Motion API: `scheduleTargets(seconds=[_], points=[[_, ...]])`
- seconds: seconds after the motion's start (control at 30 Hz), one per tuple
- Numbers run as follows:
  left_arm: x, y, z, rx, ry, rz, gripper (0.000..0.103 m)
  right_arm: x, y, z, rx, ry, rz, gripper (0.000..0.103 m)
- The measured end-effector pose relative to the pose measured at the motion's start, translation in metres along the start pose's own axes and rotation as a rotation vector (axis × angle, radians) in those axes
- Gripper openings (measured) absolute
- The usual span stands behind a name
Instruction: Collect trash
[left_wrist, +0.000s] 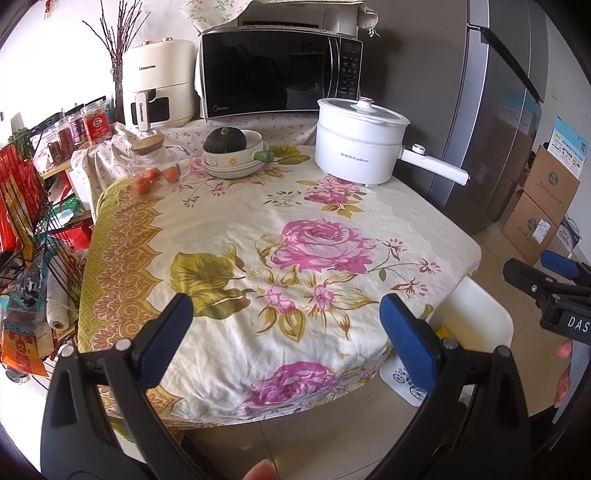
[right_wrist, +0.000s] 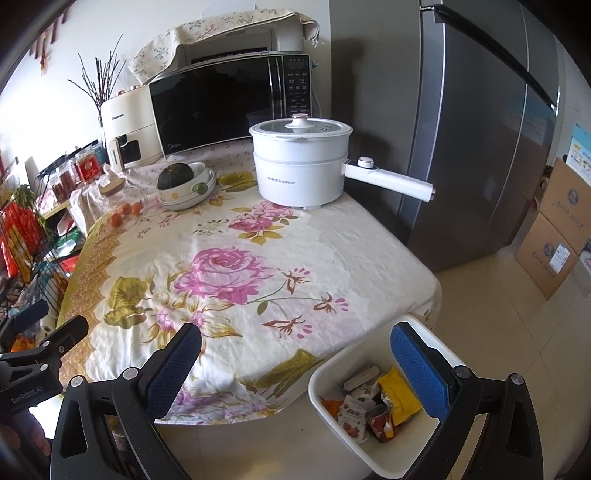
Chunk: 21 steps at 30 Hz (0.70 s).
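A white bin (right_wrist: 328, 376) stands on the floor at the table's near right corner. It holds several wrappers (right_wrist: 373, 402), among them a yellow packet and a red one. In the left wrist view only the bin's rim (left_wrist: 480, 306) shows. My right gripper (right_wrist: 295, 354) is open and empty, with its right finger above the bin and its left finger over the table's front edge. My left gripper (left_wrist: 286, 328) is open and empty above the front of the floral tablecloth (left_wrist: 295, 240). No trash shows on the cloth.
At the back of the table stand a white electric pot (left_wrist: 358, 147) with a long handle, a bowl with a dark squash (left_wrist: 225, 142), and a glass jar with oranges (left_wrist: 151, 166). A microwave (left_wrist: 277, 70) and air fryer stand behind. A fridge (right_wrist: 480, 129) and cardboard boxes (right_wrist: 554, 240) are right; a cluttered rack (left_wrist: 33, 221) is left.
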<state>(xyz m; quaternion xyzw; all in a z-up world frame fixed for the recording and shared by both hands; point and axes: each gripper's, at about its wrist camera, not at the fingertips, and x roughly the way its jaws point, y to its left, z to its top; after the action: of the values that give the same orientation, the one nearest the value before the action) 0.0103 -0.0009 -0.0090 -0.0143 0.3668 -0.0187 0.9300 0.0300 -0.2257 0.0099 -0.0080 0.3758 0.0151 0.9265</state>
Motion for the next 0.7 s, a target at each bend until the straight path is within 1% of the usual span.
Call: scheduleTargets(seconds=[0.3,0.7], points=[[-0.002,-0.013,0.0,0.018,-0.012,-0.011,0.101,-0.013,-0.009,-0.005,0.002,-0.043,-0.044,0.103],[-0.001,-0.016,-0.002,0.029,-0.009,-0.017,0.101,-0.015,-0.014,-0.006,0.01,-0.049,-0.049,0.103]])
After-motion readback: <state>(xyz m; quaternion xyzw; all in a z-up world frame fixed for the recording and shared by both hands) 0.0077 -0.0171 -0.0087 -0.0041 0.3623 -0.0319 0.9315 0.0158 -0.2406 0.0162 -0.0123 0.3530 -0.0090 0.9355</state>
